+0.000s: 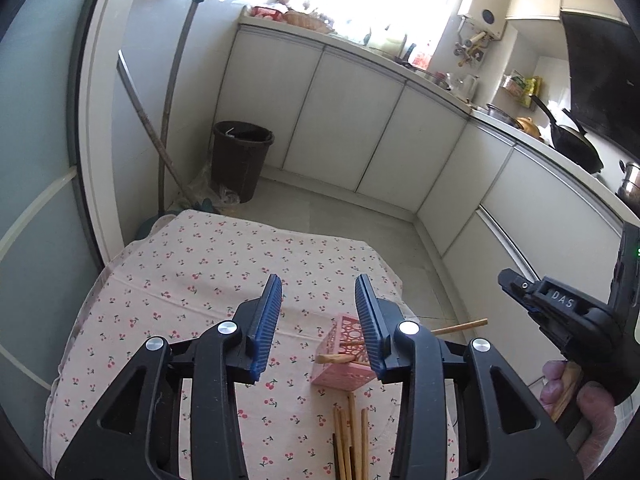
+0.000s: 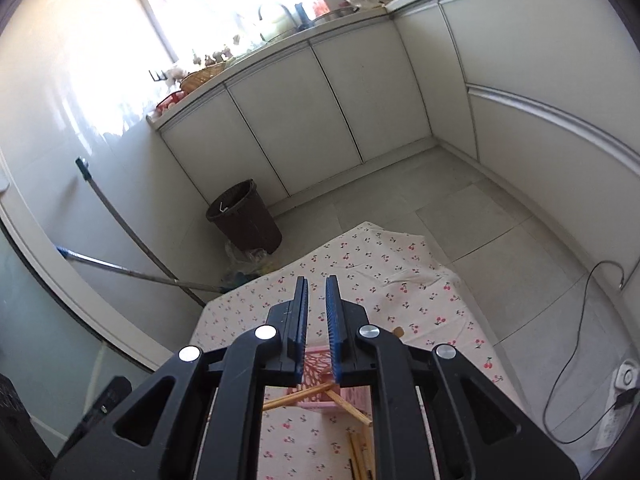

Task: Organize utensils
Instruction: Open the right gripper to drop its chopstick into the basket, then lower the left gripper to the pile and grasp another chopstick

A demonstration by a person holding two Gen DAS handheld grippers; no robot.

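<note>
A pink lattice basket (image 1: pixel 340 360) stands on the table with the cherry-print cloth (image 1: pixel 180 280), and a few wooden chopsticks (image 1: pixel 334 358) lean out of it. Several more chopsticks (image 1: pixel 352 428) lie loose on the cloth in front of the basket. My left gripper (image 1: pixel 318 280) hovers above the basket, open and empty. Off the table's right side, a hand (image 1: pixel 584 404) holds my right gripper (image 1: pixel 516 284). In the right wrist view the right gripper (image 2: pixel 317 280) is all but shut, with only a narrow slit between its pads and nothing in it. The basket (image 2: pixel 316 364) and crossed chopsticks (image 2: pixel 296 396) lie below it.
A dark bin (image 1: pixel 240 160) stands on the floor beyond the table, beside leaning mop handles (image 1: pixel 170 112). White cabinets (image 1: pixel 340 120) line the far and right walls under a counter with pots and a wok (image 1: pixel 572 144). A cable (image 2: pixel 576 320) trails over the floor tiles on the right.
</note>
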